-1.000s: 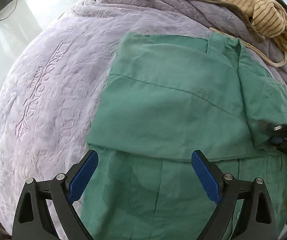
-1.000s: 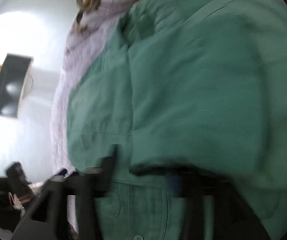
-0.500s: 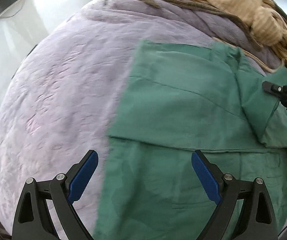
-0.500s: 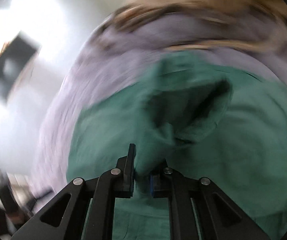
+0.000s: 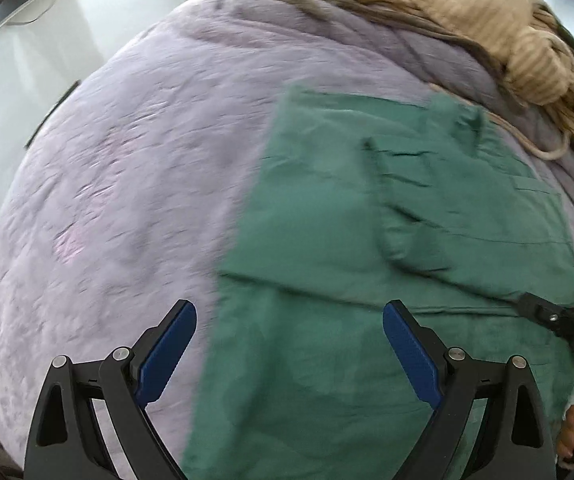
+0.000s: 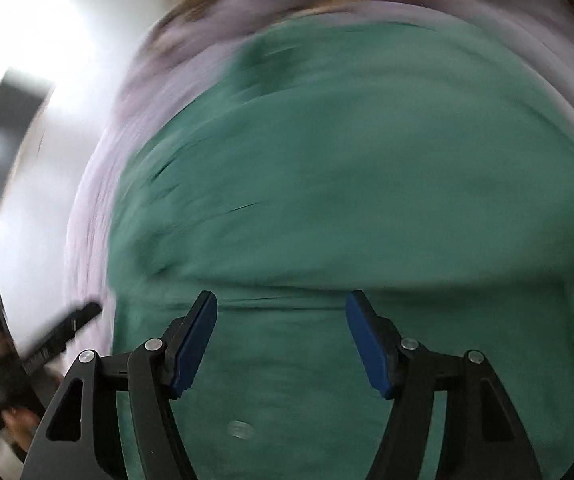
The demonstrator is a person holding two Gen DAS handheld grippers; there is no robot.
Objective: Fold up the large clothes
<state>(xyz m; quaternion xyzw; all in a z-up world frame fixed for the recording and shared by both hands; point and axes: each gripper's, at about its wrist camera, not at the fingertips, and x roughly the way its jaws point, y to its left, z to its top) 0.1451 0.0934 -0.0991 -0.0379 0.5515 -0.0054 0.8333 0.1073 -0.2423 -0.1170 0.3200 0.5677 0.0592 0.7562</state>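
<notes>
On your far left lies the lilac quilted bedspread [image 5: 127, 184], bare there and carrying everything else, a soft surface that gives under cloth. Your left gripper [image 5: 289, 354] hovers above it with its jaws wide apart and nothing between them; one blue pad sits over the bedspread, the other over the green garment [image 5: 327, 360], so you straddle its left edge, probably ready to take that edge for the next fold.

Moving right, the green garment lies flat on the bed with its upper part already folded down over the lower, the fold edge running across just ahead of your jaws. A smaller flap, likely a sleeve, is laid inward on top near the right side, which narrows the shape.

Further right, your right gripper [image 6: 281, 340] also has its jaws spread and empty, poised low over the garment close to that fold edge; its view is blurred, so finer detail is lost. At the far top right a tan striped knit [image 5: 527, 60] is heaped on the bed, clear of the work.
</notes>
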